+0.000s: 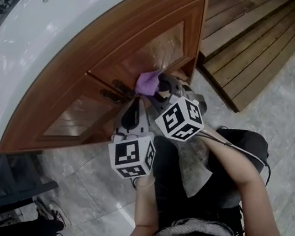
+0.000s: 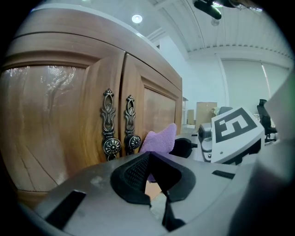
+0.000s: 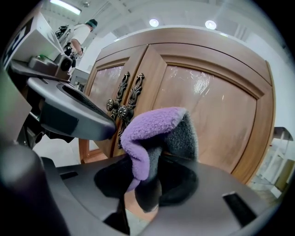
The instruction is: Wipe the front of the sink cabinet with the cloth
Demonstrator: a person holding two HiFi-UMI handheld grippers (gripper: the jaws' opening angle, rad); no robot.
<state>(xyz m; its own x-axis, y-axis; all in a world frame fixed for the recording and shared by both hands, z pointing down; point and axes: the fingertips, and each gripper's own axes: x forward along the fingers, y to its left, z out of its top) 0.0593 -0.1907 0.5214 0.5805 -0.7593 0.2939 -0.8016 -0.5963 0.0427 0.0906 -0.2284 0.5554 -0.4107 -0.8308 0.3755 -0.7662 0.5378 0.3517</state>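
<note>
Holding a fuzzy cloth (image 3: 154, 126), purple on one face and grey on the other, our right tool (image 3: 147, 182) has its jaws clamped on the folded lower part. The cloth sits just right of the ornate metal door handles (image 3: 124, 99) on the wooden sink cabinet (image 3: 216, 110), close to the door panel; we cannot tell whether it touches the wood. Our left tool (image 2: 154, 177), jaws pressed together with nothing between them, hovers just in front of the handles. The cloth's lower end is buried between the right tool's jaws.
</note>
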